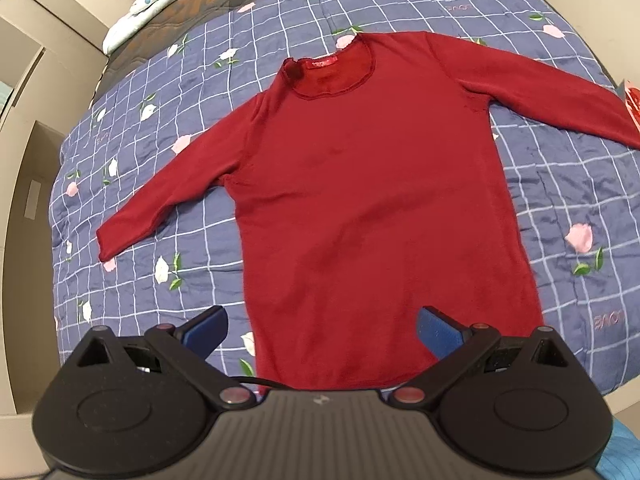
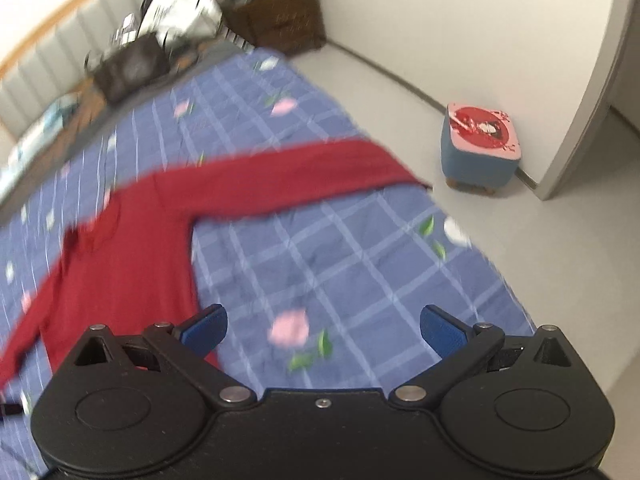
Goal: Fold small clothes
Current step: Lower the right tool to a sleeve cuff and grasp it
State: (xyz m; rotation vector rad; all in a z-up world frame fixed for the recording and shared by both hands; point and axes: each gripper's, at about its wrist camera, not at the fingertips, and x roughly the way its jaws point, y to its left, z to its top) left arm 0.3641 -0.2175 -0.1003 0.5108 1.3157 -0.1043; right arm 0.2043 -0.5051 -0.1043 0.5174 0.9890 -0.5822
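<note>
A red long-sleeved top [image 1: 372, 200] is spread flat on the bed's blue checked quilt [image 1: 160, 184], sleeves out. The left claw [image 1: 322, 330] is held spread above its hem, the right claw [image 2: 323, 330] spread over bare quilt beside it. A small stool [image 2: 480, 148] is seen on the open floor [image 2: 560, 264] past the bed's edge.

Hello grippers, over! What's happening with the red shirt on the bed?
Left gripper open, above the hem. Right gripper open, over bare quilt. Red shirt flat, sleeves spread, unfolded. Nothing on it.
</note>
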